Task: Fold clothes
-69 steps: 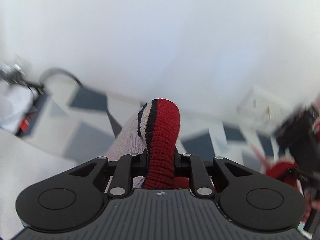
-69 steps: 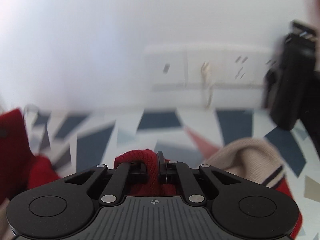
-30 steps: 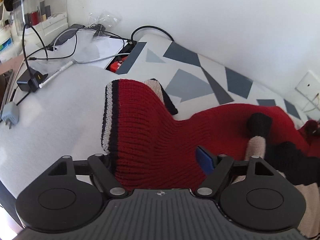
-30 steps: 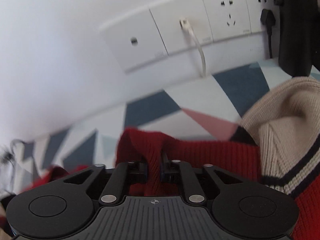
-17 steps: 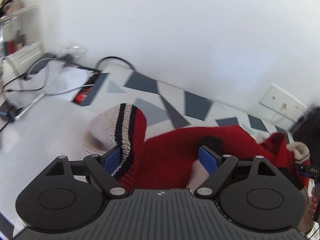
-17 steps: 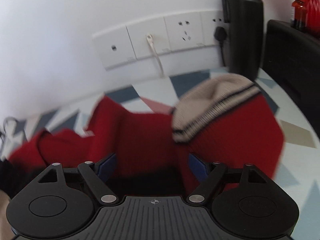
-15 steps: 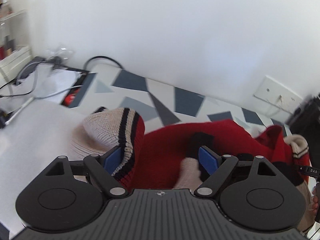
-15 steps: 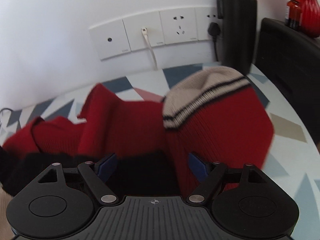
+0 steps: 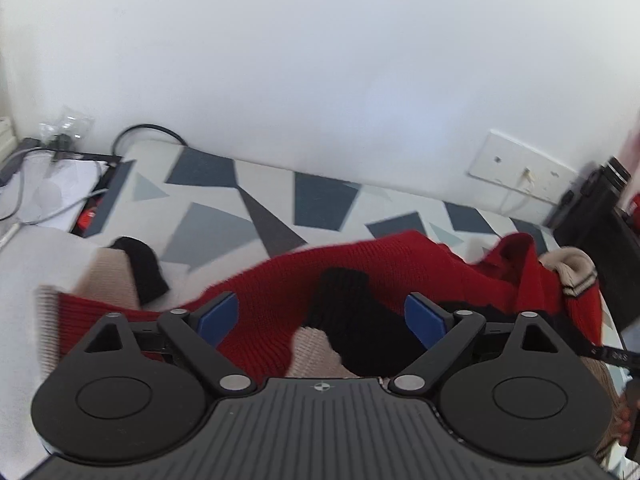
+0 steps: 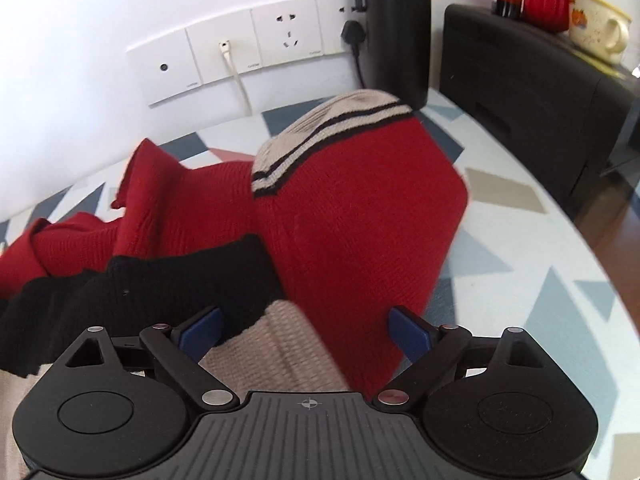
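Both grippers, left (image 9: 322, 318) and right (image 10: 306, 330), are opening wide, gripping nothing. Sweater (image 10: 360, 216) is lying rumpled on the table (image 10: 520, 248). Risk: bunched sleeves are leaving the fold crooked.

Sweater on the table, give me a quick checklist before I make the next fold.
1. Left gripper free of the sweater: ok, jaws opening, pads off the knit.
2. Right gripper free: ok, jaws opening, nothing pinched.
3. Sweater lying flat: not ok, the red body is bunched and rumpled.
4. Black cuff tucked in: not ok, it lies loose across the body.
5. Black bottle clear of the fold: ok, it stands behind the sweater.
6. Far sleeve position: cannot tell.
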{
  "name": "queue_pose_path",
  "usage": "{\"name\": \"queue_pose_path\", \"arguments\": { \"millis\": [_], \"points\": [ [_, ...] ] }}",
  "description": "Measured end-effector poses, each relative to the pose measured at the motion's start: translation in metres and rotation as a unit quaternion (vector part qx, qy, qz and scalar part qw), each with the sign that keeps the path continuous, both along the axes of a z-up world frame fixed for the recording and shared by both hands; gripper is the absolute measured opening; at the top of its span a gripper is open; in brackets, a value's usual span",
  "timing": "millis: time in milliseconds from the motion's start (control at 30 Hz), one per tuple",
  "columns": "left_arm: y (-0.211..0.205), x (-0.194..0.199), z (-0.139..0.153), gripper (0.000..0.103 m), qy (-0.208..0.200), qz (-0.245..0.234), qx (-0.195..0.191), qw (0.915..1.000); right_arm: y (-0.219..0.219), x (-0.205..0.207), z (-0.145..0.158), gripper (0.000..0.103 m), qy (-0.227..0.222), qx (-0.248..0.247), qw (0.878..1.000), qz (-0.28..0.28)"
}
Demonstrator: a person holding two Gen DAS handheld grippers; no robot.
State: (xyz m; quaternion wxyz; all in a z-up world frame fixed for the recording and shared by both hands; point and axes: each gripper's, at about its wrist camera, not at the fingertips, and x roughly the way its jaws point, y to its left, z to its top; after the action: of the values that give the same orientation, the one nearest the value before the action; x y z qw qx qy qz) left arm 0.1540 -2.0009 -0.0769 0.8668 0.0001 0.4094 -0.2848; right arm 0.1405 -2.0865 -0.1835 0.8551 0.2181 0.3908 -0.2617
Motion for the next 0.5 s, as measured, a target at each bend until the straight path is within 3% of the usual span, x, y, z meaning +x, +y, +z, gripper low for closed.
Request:
{"name": "queue_pose_path", "arguments": {
  "millis": [100, 233, 267, 300, 367, 400, 433, 500],
  "points": [
    [-0.016, -0.003, -0.022, 0.094, 0.017, -0.046, 0.013, 0.9987, 0.012, 0.008, -0.006, 0.088, 0.010, -0.013, 0.999, 0.031],
    [-0.028, -0.001, -0.063, 0.094, 0.027, -0.036, 0.055, 0.9975, 0.029, 0.024, -0.018, 0.094, 0.049, -0.056, 0.995, 0.065],
    [-0.028, 0.000, -0.071, 0.089, 0.034, -0.035, 0.061, 0.9969, 0.033, 0.025, -0.020, 0.093, 0.056, -0.067, 0.994, 0.071],
    [-0.028, 0.000, -0.077, 0.068, 0.043, -0.037, 0.068, 0.9961, 0.037, 0.027, -0.021, 0.091, 0.060, -0.077, 0.992, 0.079],
    [-0.025, -0.004, -0.080, 0.037, 0.042, -0.038, 0.091, 0.9943, 0.042, 0.021, -0.017, 0.064, 0.059, -0.079, 0.990, 0.100],
    [-0.021, -0.007, -0.079, 0.027, 0.043, -0.043, 0.095, 0.9936, 0.044, 0.017, -0.014, 0.056, 0.061, -0.079, 0.989, 0.111],
    [-0.016, -0.009, -0.077, 0.024, 0.050, -0.056, 0.090, 0.9932, 0.047, 0.011, -0.012, 0.043, 0.066, -0.079, 0.987, 0.122],
    [-0.005, -0.013, -0.074, 0.022, 0.071, -0.074, 0.074, 0.9920, 0.053, 0.001, -0.008, 0.037, 0.076, -0.073, 0.984, 0.141]
  ]
}}
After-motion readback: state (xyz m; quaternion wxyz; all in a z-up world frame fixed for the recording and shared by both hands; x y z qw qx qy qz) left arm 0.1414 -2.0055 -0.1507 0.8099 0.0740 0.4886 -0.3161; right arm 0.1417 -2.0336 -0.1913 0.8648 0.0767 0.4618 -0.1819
